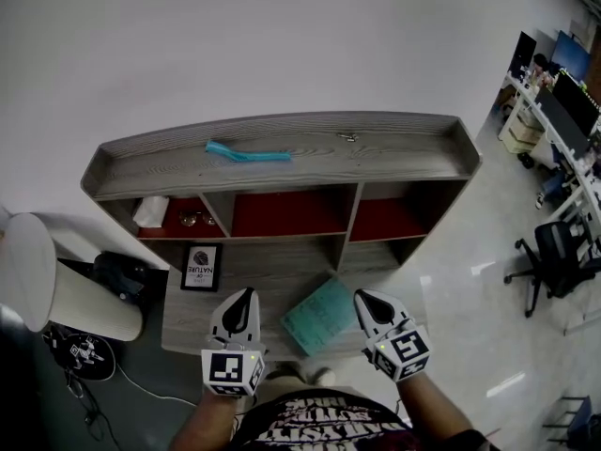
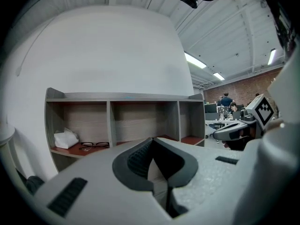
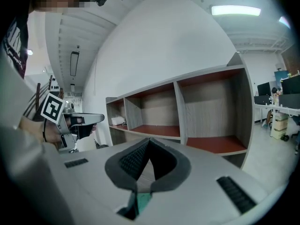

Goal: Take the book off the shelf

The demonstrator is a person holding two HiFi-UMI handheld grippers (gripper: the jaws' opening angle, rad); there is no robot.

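Observation:
A teal book (image 1: 322,315) lies flat and skewed on the lowest grey board of the wooden shelf unit (image 1: 282,172), between my two grippers. My left gripper (image 1: 246,294) hovers just left of it, jaws shut and empty. My right gripper (image 1: 362,299) hovers at the book's right edge, also shut with nothing held. In the left gripper view the closed tips (image 2: 152,139) point at the shelf's compartments. In the right gripper view the closed tips (image 3: 149,140) do the same, and a sliver of the teal book (image 3: 143,200) shows below them.
A black-framed picture (image 1: 201,267) stands on the low board at left. White tissue (image 1: 150,212) and glasses (image 1: 191,219) sit in the left red compartment. A teal tool (image 1: 248,153) lies on top. A white cylinder (image 1: 56,280), a black bag (image 1: 122,275) and an office chair (image 1: 554,256) flank the unit.

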